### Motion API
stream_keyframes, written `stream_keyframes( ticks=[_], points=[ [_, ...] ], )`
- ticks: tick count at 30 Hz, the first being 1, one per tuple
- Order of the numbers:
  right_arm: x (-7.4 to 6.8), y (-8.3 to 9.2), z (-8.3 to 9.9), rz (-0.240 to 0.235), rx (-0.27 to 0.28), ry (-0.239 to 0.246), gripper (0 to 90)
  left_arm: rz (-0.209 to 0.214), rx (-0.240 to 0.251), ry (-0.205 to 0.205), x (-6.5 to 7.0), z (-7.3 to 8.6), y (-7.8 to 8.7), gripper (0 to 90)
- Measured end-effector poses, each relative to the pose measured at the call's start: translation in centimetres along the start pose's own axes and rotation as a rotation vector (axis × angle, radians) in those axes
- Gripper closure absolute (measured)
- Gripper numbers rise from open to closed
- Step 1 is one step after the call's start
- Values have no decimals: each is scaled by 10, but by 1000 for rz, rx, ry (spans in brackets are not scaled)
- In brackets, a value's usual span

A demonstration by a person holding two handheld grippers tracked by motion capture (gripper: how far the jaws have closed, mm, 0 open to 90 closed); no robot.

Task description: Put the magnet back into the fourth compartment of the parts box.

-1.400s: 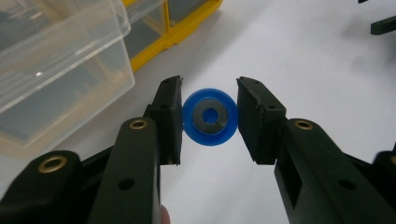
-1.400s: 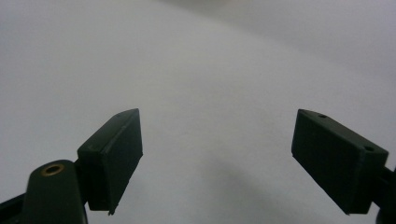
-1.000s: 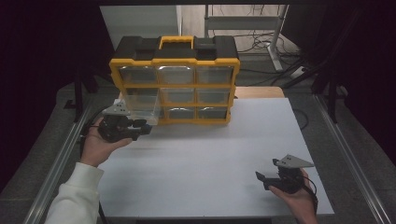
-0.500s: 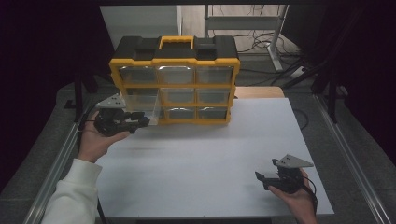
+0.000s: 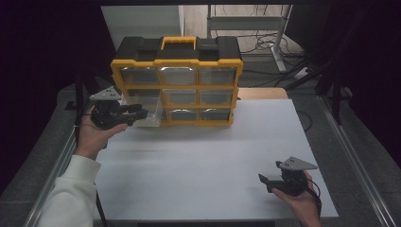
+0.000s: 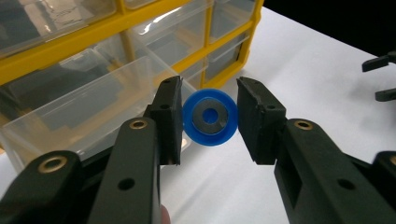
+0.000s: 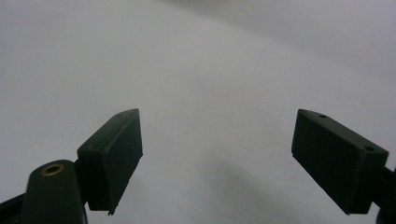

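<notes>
Pinching a small blue wheel (image 6: 209, 117) by its rim, the left claw (image 6: 208, 119) holds something light, stiff, probably slippery; the right claw (image 7: 217, 161) gapes empty.

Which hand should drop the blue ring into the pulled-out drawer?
Left: the left gripper already grips the blue ring beside the open drawer; the right gripper sits open, far off.
</notes>
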State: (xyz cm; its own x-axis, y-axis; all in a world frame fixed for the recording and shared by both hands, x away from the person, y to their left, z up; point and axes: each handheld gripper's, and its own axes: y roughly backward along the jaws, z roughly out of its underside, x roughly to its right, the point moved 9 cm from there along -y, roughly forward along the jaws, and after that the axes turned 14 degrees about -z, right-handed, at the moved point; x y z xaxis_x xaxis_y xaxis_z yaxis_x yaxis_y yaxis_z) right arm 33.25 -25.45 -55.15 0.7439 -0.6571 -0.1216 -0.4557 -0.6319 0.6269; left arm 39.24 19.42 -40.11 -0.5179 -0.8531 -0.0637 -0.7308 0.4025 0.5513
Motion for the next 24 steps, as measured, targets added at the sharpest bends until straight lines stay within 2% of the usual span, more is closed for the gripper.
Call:
stream_keyframes(
  ticks=[4, 8, 14, 21, 24],
  points=[
    [0, 0, 0, 1, -1, -1, 168, -22, -9, 9, -7, 0, -6, 622],
    [1, 0, 0, 3, 3, -3, 167, -40, 7, 39, -14, -6, -7, 622],
    [0, 0, 0, 1, 1, 0, 167, -68, -1, 72, -25, -9, -16, 622],
    [1, 0, 0, 1, 0, -4, 167, -125, 2, 93, -33, -11, -26, 621],
    [0, 0, 0, 0, -2, -1, 167, -138, 6, 89, -34, -11, -28, 621]
  ],
)
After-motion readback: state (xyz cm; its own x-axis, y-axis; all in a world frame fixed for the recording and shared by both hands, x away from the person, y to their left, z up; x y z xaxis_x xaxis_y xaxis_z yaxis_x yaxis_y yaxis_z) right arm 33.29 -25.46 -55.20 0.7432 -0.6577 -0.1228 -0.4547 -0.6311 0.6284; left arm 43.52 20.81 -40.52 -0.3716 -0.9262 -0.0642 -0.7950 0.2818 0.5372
